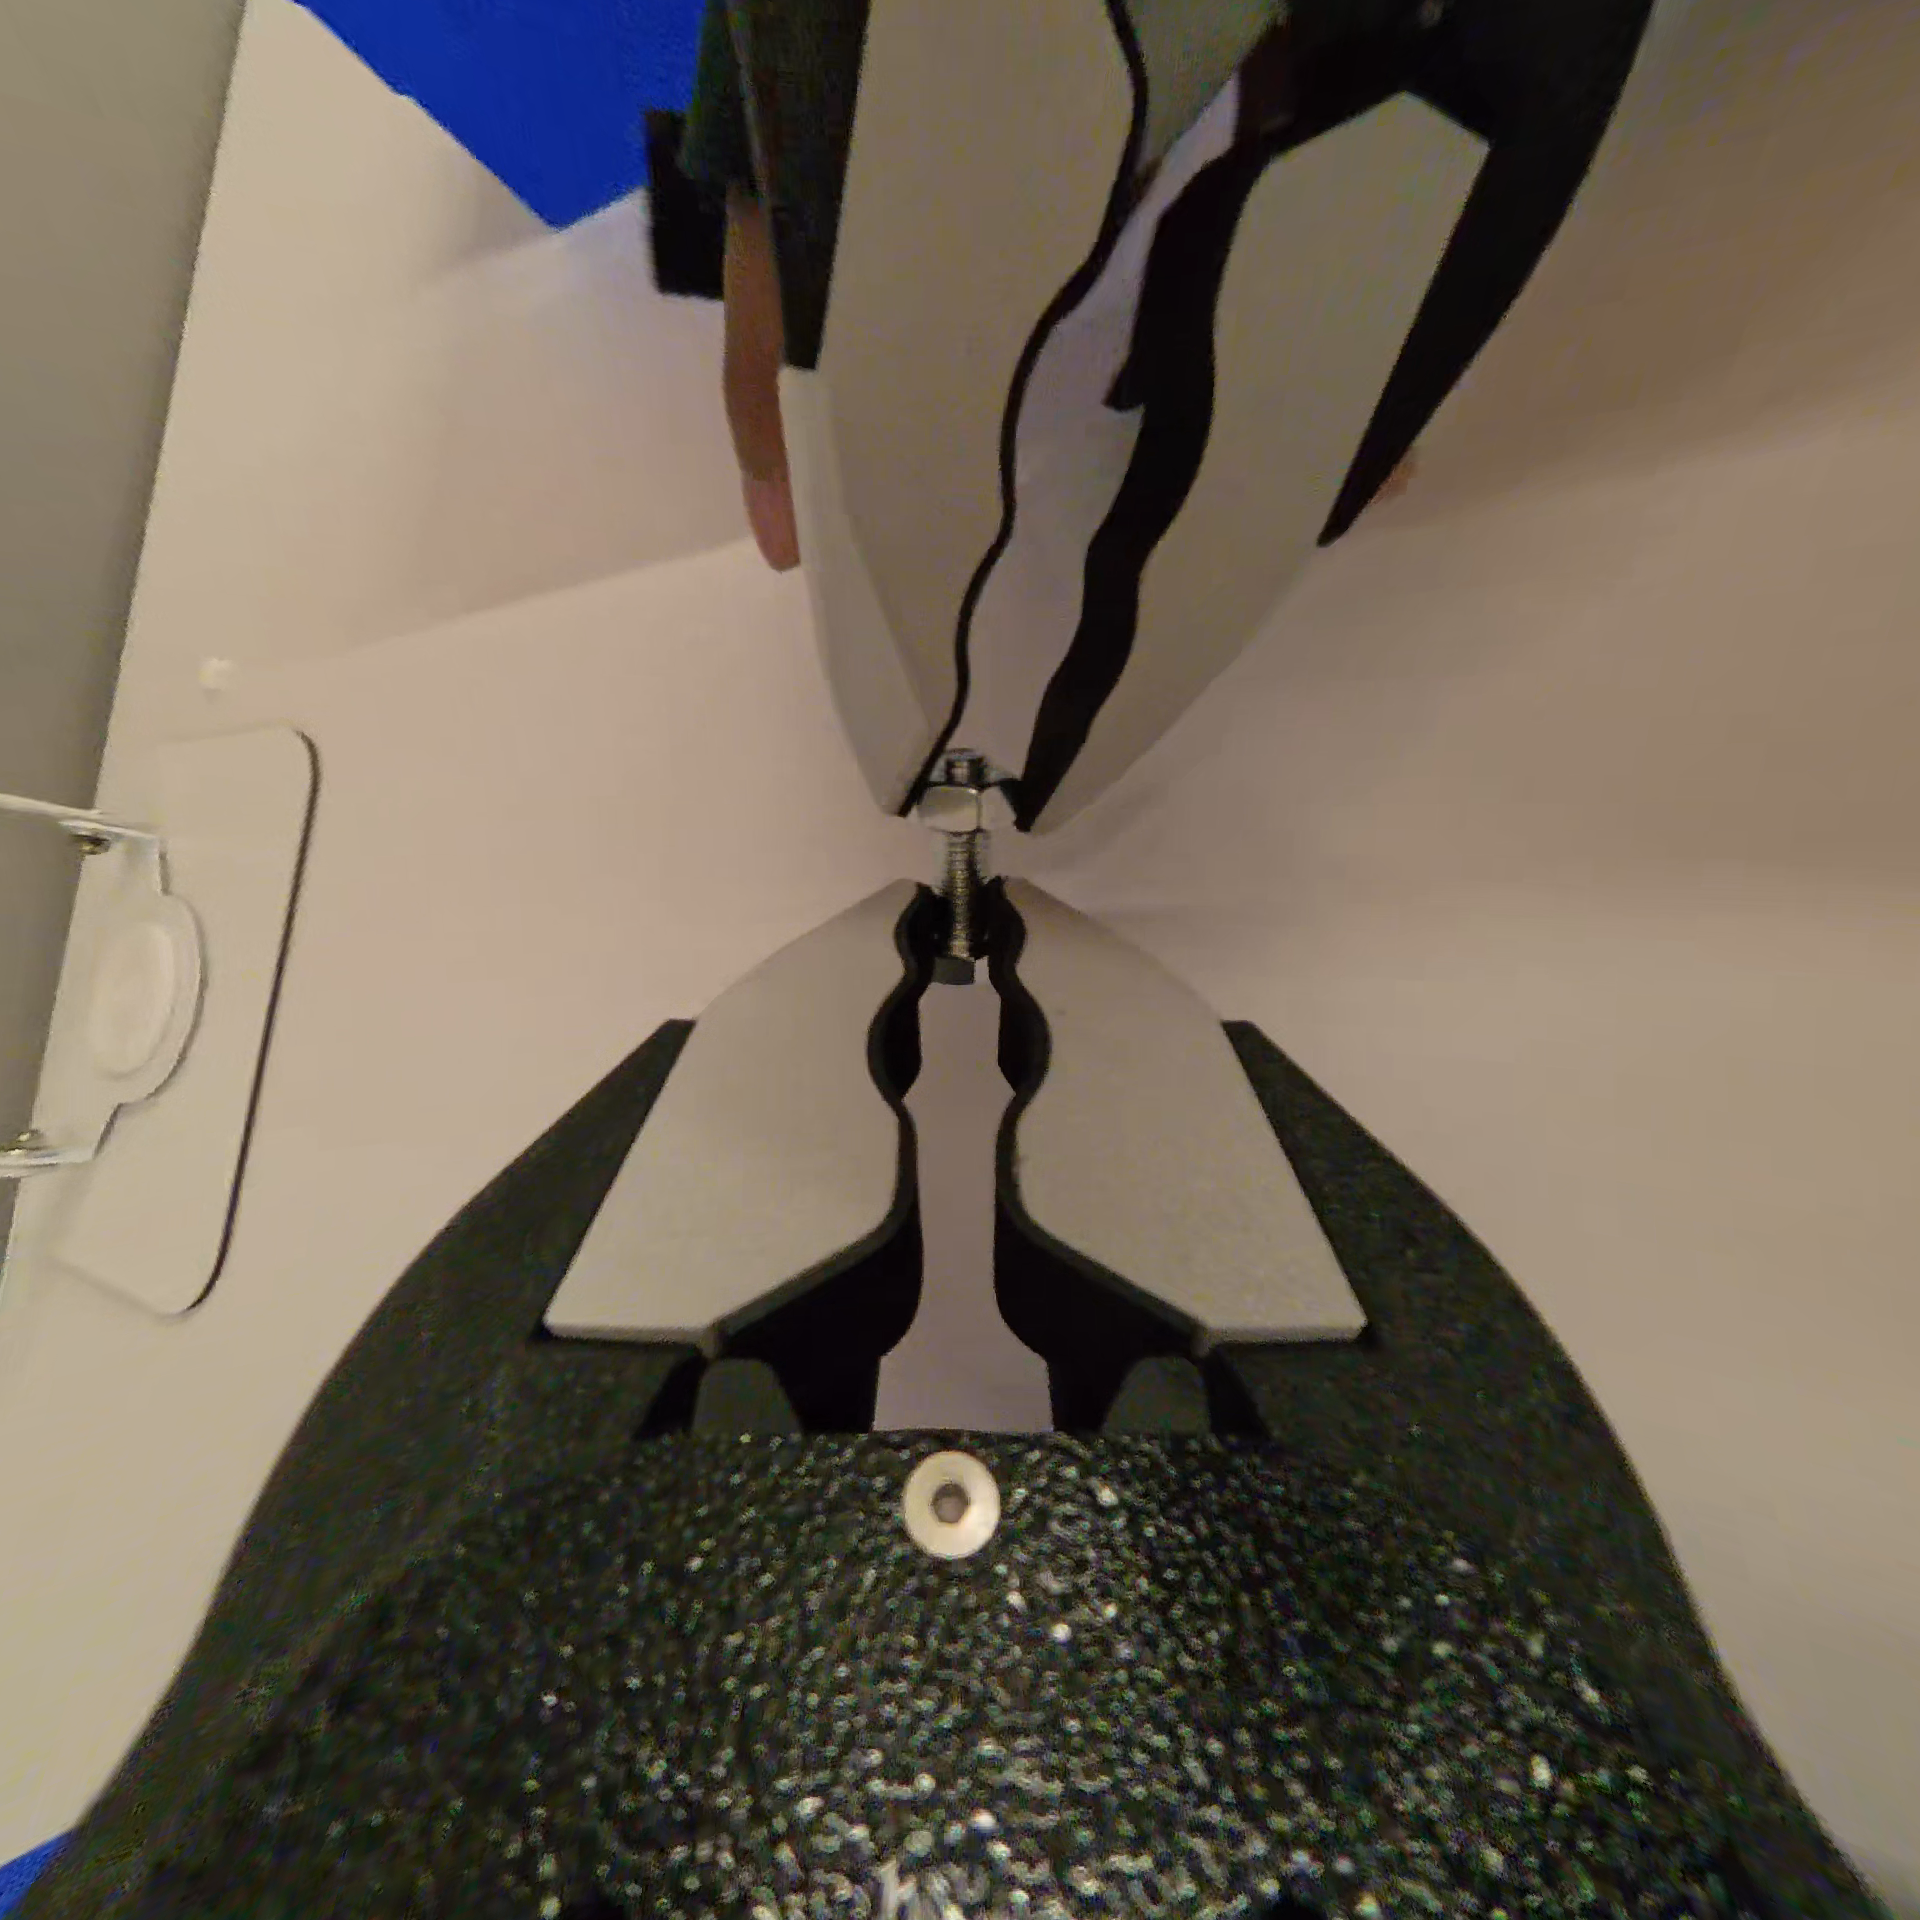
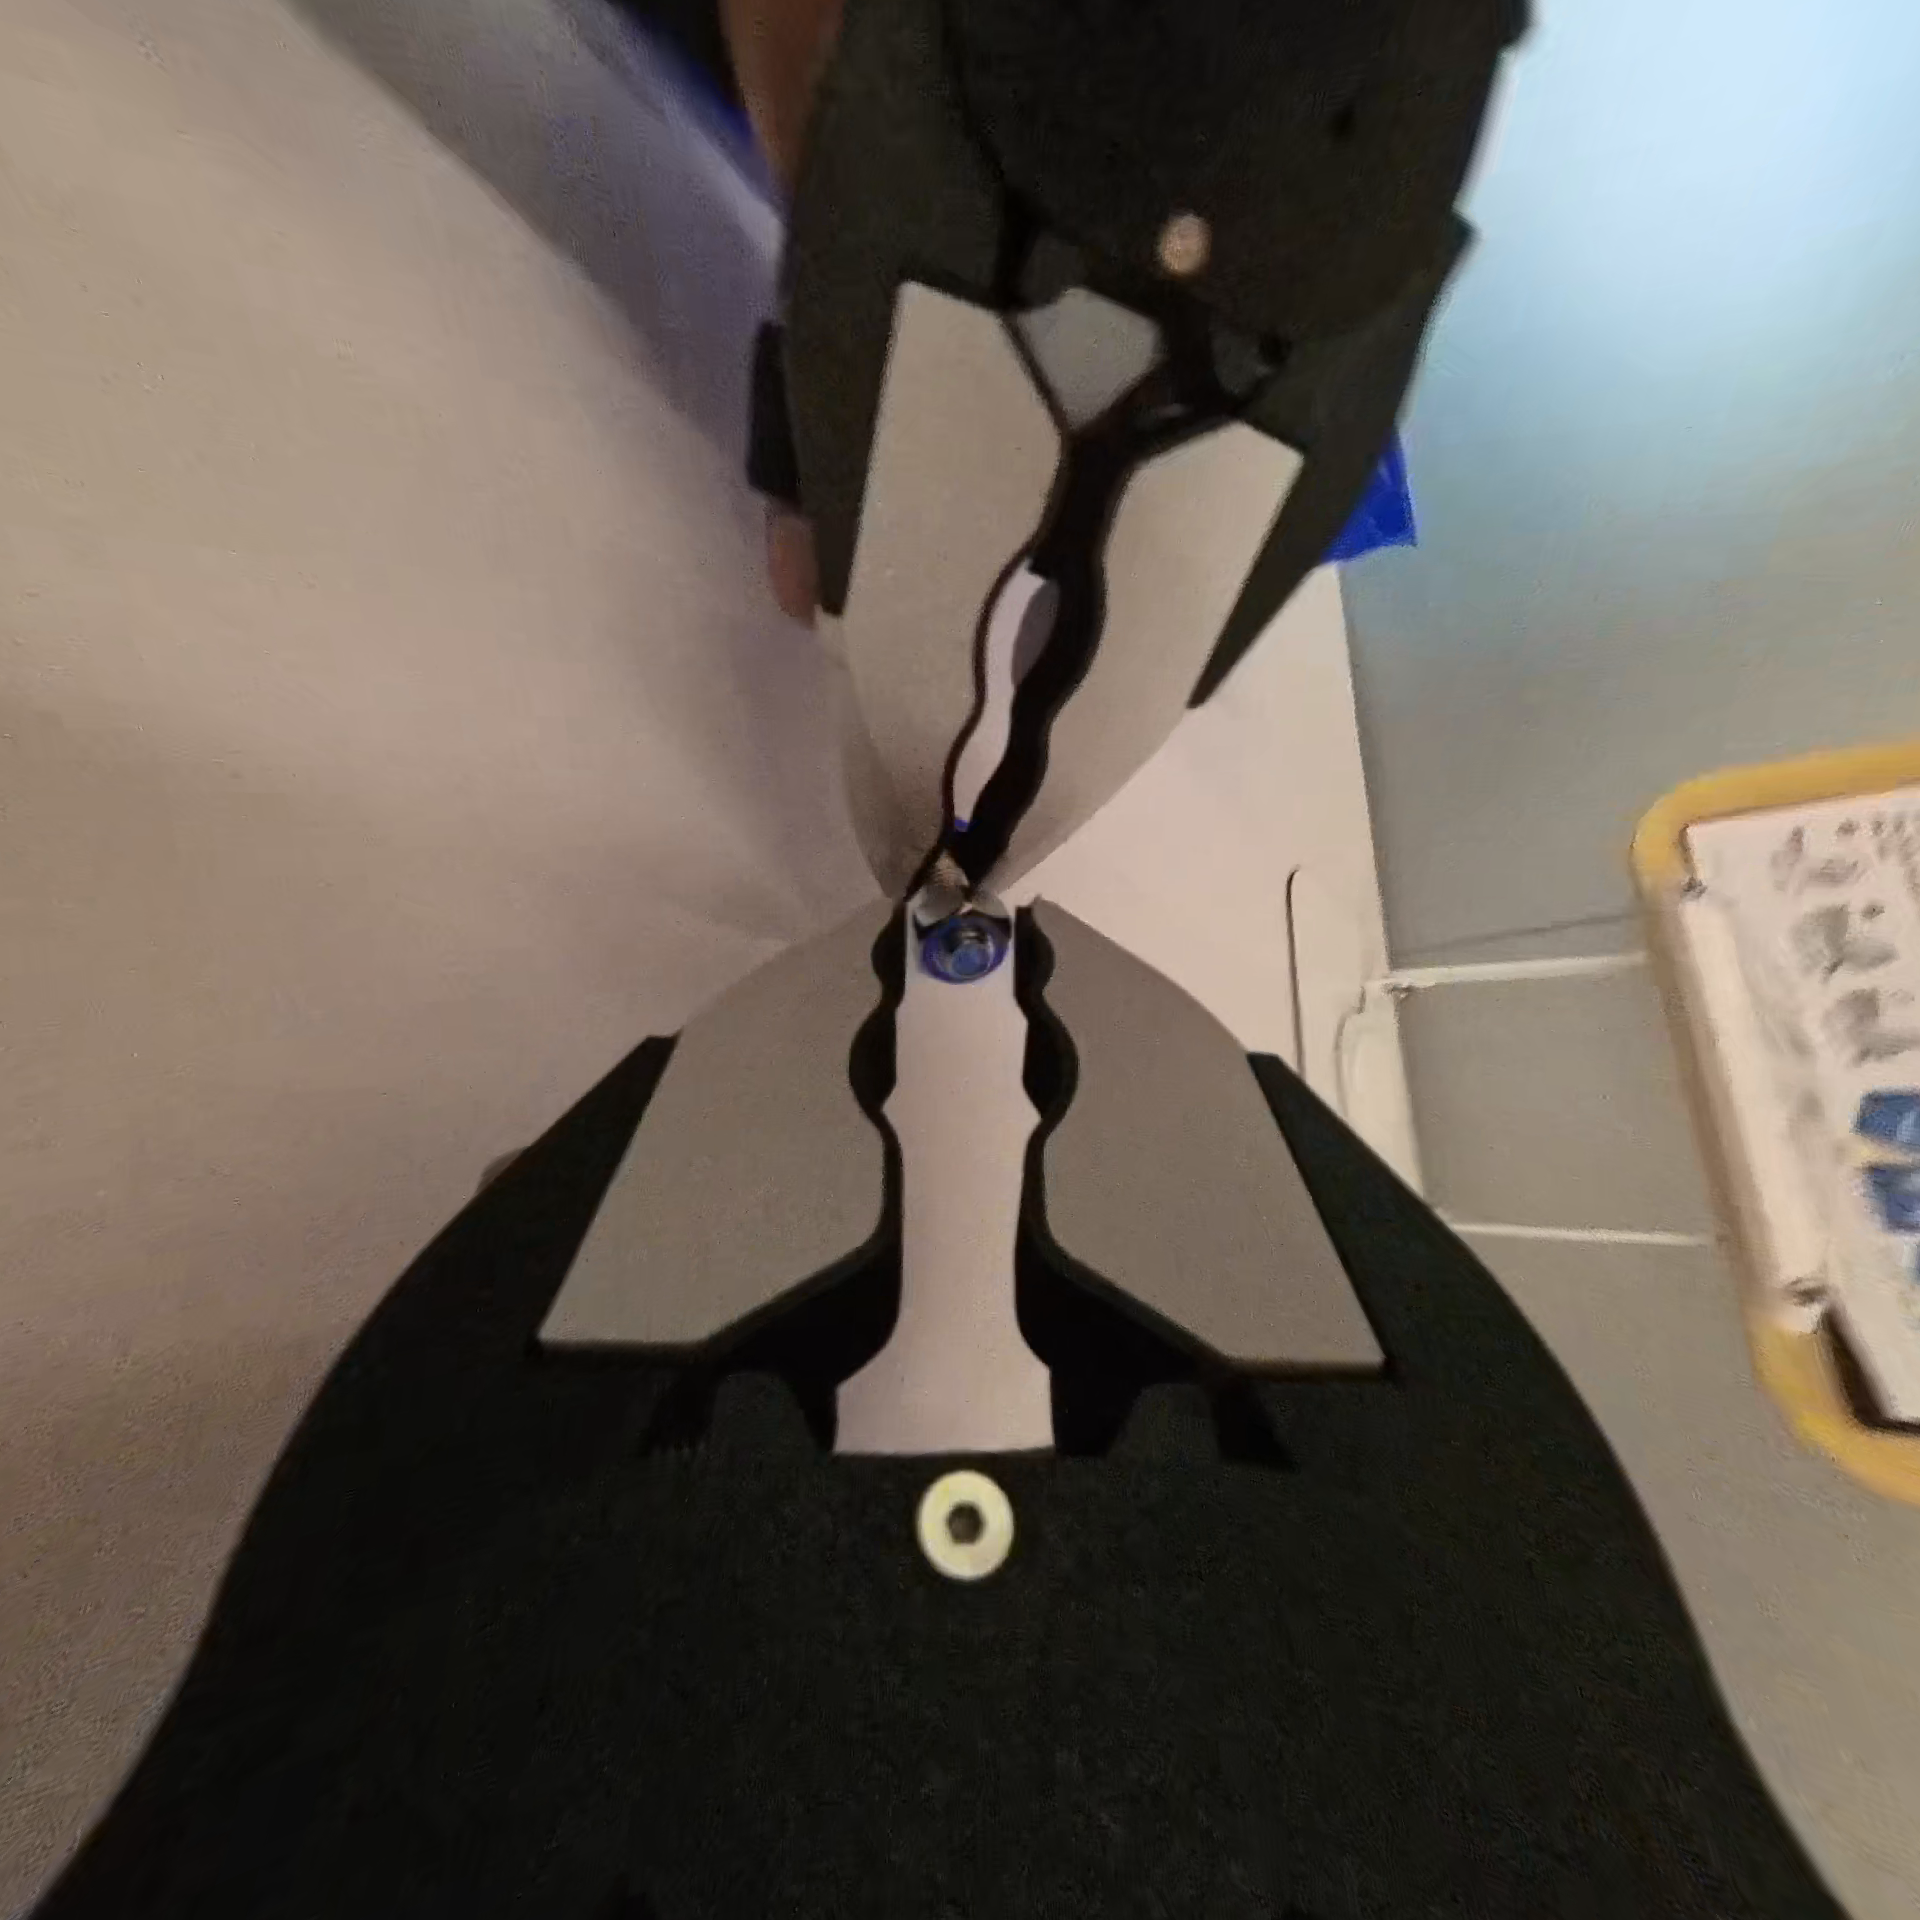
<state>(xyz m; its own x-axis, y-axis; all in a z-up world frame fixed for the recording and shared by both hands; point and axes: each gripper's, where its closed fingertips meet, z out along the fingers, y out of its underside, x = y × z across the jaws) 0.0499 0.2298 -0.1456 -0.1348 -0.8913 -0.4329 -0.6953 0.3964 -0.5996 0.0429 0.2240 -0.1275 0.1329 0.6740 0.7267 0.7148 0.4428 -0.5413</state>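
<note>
In the left wrist view my left gripper (image 1: pixel 958 890) is shut on the threaded shank of a silver bolt (image 1: pixel 954 862). The bolt's hex head (image 1: pixel 951 971) sits just behind the fingertips. A silver hex nut (image 1: pixel 958 802) sits on the bolt's far end. My right gripper (image 1: pixel 963 821) comes in from above, facing the left one, and its pads press on the nut's sides. In the right wrist view my right gripper (image 2: pixel 961 920) is shut on the nut (image 2: pixel 961 951), which has a blue insert. The left gripper (image 2: pixel 940 883) meets it tip to tip, holding the bolt's thread (image 2: pixel 945 871).
A white panel (image 1: pixel 520 727) lies behind the grippers, with a clear plastic fitting (image 1: pixel 125 997) at its left edge. A person's finger (image 1: pixel 753 416) rests along the right gripper. In the right wrist view a grey tiled wall (image 2: pixel 1558 1091) carries a yellow-framed sign (image 2: pixel 1787 1091). The tips of both grippers are at nearly the same place.
</note>
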